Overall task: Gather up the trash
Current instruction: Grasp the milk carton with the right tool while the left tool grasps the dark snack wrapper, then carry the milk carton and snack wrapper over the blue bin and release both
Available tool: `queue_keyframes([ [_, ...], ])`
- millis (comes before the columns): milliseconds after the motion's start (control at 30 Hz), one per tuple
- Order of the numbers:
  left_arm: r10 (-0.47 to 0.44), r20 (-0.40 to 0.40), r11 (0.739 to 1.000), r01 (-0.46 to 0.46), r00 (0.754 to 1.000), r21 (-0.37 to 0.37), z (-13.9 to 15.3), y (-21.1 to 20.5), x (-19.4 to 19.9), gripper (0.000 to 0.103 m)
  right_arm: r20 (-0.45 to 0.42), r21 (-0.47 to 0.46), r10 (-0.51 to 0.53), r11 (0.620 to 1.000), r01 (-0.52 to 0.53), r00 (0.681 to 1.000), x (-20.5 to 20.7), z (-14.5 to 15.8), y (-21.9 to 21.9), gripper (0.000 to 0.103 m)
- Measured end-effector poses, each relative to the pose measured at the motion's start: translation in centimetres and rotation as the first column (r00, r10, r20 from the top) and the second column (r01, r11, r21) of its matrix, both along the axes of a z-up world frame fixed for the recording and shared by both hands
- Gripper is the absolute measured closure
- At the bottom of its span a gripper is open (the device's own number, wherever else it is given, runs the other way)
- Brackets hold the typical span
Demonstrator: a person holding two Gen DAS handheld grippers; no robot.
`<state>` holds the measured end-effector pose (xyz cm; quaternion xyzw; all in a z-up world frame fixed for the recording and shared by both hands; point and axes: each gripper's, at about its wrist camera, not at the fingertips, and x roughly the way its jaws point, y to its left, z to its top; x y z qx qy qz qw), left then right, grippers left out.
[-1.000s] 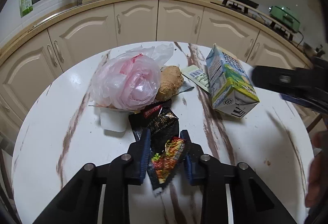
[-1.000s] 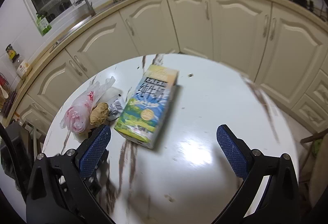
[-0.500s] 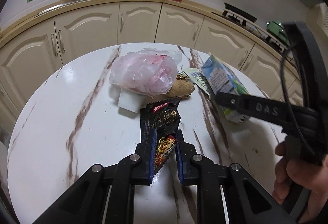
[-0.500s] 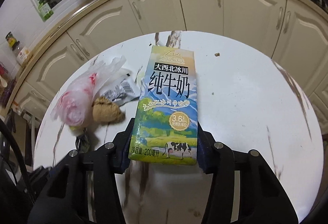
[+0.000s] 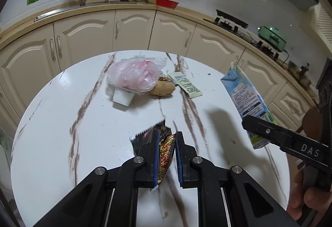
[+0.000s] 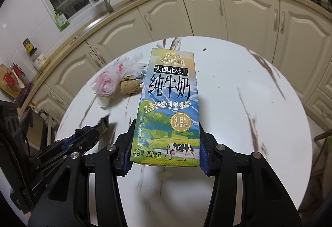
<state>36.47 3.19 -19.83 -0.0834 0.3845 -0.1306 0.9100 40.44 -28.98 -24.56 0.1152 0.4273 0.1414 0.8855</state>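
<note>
Trash is held in both grippers: the left gripper (image 5: 167, 154) pinches a snack wrapper (image 5: 164, 154), the right gripper (image 6: 165, 152) clamps a milk carton (image 6: 169, 106), so both should keep firm pressure while carrying away from the pink bag (image 5: 134, 76) at 12 o'clock.

Both grippers, left (image 5: 167, 142) and right (image 6: 166, 156), clamped tight.
</note>
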Motion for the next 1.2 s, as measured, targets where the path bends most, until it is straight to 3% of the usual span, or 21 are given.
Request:
queue_keyframes([
  [300,-0.013,-0.009,1.000,0.013,1.000,0.019,0.2,-1.4,-3.8,0.094,0.008,0.038,-0.050,0.998,0.050,0.999,-3.4,0.2,-3.8,0.056],
  [533,-0.020,-0.088,0.997,0.026,0.996,0.070,-1.6,-2.2,-4.2,0.089,-0.009,0.058,-0.062,0.996,0.062,0.998,-4.7,-0.6,-4.9,0.056],
  [767,-0.011,-0.064,0.996,0.016,0.998,0.083,-1.0,-2.1,-4.2,0.093,-0.009,0.068,-0.061,0.996,0.062,0.998,-5.1,-0.7,-5.2,0.056],
  [933,-0.036,-0.062,0.999,0.038,0.997,0.035,-1.1,-1.7,-4.2,0.094,-0.006,0.068,-0.062,0.996,0.062,0.998,-5.3,-0.6,-5.5,0.056],
  [1200,-0.059,-0.007,0.998,0.059,0.998,0.019,1.3,-2.9,-5.6,0.096,0.013,0.075,-0.076,0.994,0.075,0.997,-5.6,0.2,-6.3,0.056],
])
